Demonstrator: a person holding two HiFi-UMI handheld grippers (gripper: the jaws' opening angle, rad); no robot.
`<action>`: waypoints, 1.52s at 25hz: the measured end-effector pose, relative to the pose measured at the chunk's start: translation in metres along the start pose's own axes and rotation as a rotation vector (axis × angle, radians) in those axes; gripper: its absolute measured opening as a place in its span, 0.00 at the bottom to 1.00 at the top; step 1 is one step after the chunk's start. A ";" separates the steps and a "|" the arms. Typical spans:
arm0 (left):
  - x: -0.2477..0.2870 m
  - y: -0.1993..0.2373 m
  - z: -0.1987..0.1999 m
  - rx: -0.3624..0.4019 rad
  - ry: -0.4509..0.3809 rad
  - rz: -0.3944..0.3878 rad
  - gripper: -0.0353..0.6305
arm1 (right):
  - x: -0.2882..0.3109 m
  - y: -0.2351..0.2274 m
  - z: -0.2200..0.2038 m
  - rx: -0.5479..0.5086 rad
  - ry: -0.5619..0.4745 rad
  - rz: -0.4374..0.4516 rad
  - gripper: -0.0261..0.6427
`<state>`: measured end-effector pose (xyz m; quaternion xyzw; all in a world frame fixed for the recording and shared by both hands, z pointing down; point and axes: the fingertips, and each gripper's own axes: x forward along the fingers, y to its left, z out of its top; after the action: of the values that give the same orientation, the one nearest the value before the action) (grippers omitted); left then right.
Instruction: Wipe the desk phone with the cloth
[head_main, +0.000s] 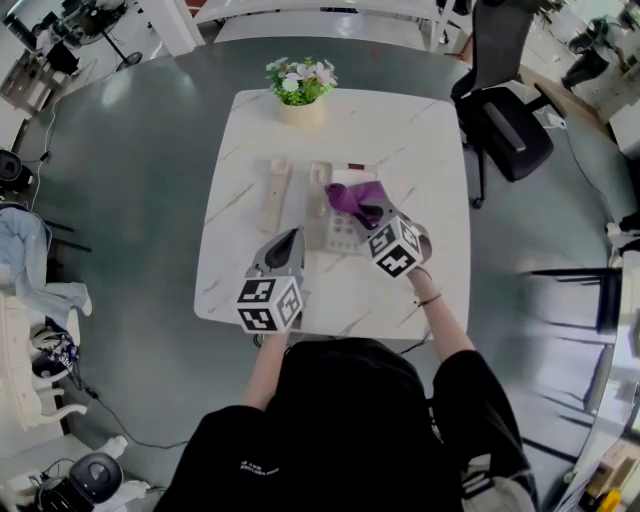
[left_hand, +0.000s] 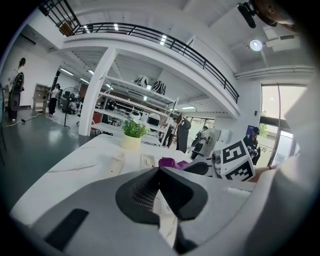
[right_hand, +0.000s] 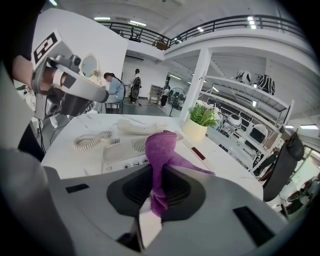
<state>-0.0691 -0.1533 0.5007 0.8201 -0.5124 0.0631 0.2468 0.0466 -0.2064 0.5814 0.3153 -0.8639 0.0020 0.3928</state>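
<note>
Plainly, the right claw is clamped on the purple cloth, which stands up in a bunch between its jaws and trails toward the far side. In the head view that cloth lies over the upper right part of the desk phone; whether it presses on the casing or only hangs above it, I cannot tell. The left claw has its jaws together with nothing between them, and it hovers just in front of the phone, near the front edge of the desk. The handset lies off its cradle, beside the phone on the left, joined by the coiled cord. By my reading the cloth is fetched and brought to the phone, so wiping is under way or about to start; the keypad, the near half of the body and the handset look yet to be covered.
</note>
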 end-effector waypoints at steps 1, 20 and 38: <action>0.000 0.000 0.000 0.000 0.000 -0.001 0.05 | 0.000 0.001 -0.002 0.001 0.005 0.003 0.09; -0.007 -0.012 -0.007 -0.002 0.000 -0.005 0.05 | -0.011 0.024 -0.012 0.009 0.000 0.037 0.09; -0.014 -0.025 -0.012 -0.001 0.002 -0.015 0.05 | -0.023 0.058 -0.026 0.025 0.024 0.103 0.09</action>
<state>-0.0523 -0.1276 0.4980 0.8237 -0.5062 0.0616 0.2481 0.0440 -0.1408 0.5975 0.2753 -0.8741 0.0370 0.3984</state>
